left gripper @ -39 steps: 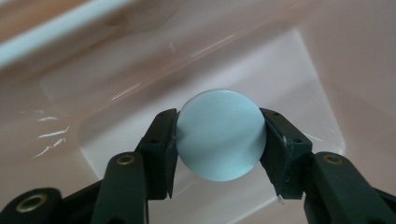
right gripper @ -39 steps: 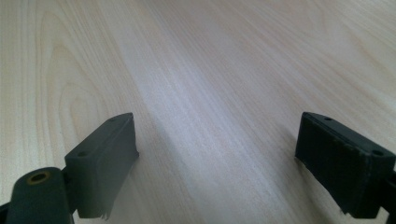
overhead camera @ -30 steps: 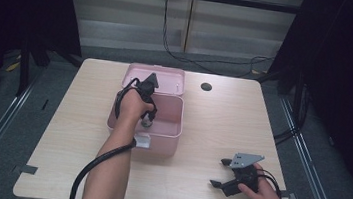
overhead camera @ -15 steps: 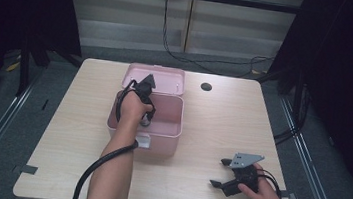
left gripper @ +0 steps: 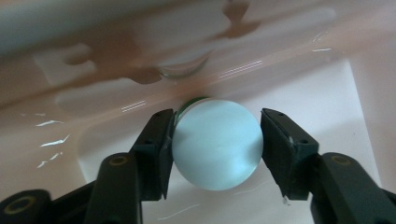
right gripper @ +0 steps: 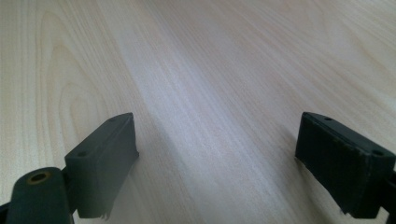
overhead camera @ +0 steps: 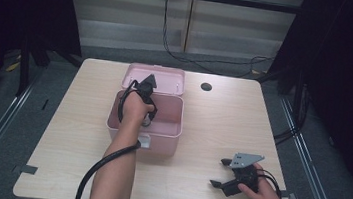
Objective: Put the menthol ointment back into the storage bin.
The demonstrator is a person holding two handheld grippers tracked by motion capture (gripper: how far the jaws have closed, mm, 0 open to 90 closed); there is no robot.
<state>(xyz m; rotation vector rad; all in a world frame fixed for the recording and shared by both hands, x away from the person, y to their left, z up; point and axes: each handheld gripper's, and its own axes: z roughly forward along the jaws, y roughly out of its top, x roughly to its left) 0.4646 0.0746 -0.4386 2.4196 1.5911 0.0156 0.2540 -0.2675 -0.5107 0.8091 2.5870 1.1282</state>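
On the table (overhead camera: 60, 131), the open pink box (overhead camera: 163, 128) sits near the far edge, your left gripper (left gripper: 215, 140) reaches down inside it, pinching a pale round disc (left gripper: 215, 149), and your right gripper (overhead camera: 225, 173) rests spread wide near the near-right corner.

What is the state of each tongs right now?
Left tongs: closed on a pale blue ball, inside the pink box.
Right tongs: open, holding nothing, above the table.

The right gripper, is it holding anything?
No. The right gripper is open above the bare table, with nothing between its jaws.
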